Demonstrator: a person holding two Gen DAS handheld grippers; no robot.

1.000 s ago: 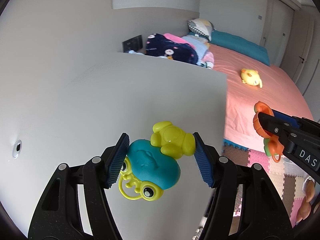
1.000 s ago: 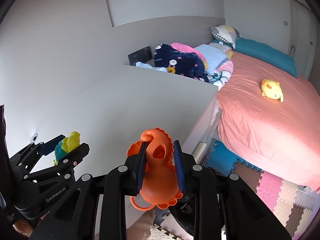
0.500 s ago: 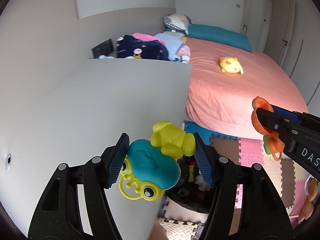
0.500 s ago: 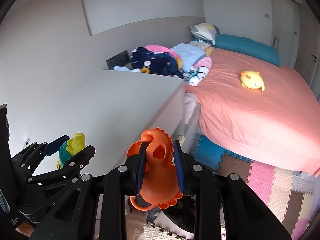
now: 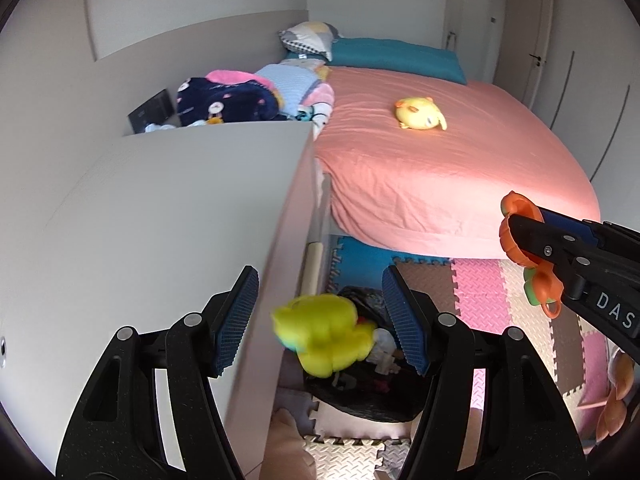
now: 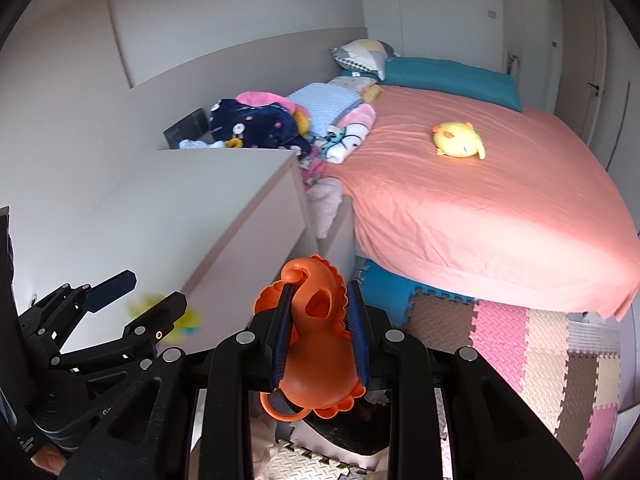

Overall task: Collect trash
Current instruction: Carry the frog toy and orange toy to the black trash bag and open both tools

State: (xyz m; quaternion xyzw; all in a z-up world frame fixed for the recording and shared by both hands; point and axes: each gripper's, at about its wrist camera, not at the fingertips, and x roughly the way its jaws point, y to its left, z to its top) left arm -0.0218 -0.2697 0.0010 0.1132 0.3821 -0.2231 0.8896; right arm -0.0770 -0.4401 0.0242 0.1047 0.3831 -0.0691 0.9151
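My left gripper (image 5: 320,320) is open. The yellow and teal toy (image 5: 324,334) is blurred between and below its pads, falling free above a black bin (image 5: 360,392) on the floor. The toy also shows blurred in the right wrist view (image 6: 180,316) by the left gripper (image 6: 132,296). My right gripper (image 6: 318,328) is shut on an orange toy (image 6: 316,344), held above the same dark bin (image 6: 344,428). In the left wrist view the orange toy (image 5: 524,232) sits in the right gripper at the right edge.
A white cabinet (image 5: 160,220) stands at the left, its front edge close to my left gripper. A bed with a pink sheet (image 5: 440,168) carries a yellow plush (image 5: 420,114) and a pile of clothes (image 5: 248,96). Coloured foam mats (image 6: 520,340) cover the floor.
My left gripper has opened and let go of the yellow and teal toy, which now drops toward the bin. Both grippers have swung right, off the cabinet top. The right gripper still holds the orange toy.
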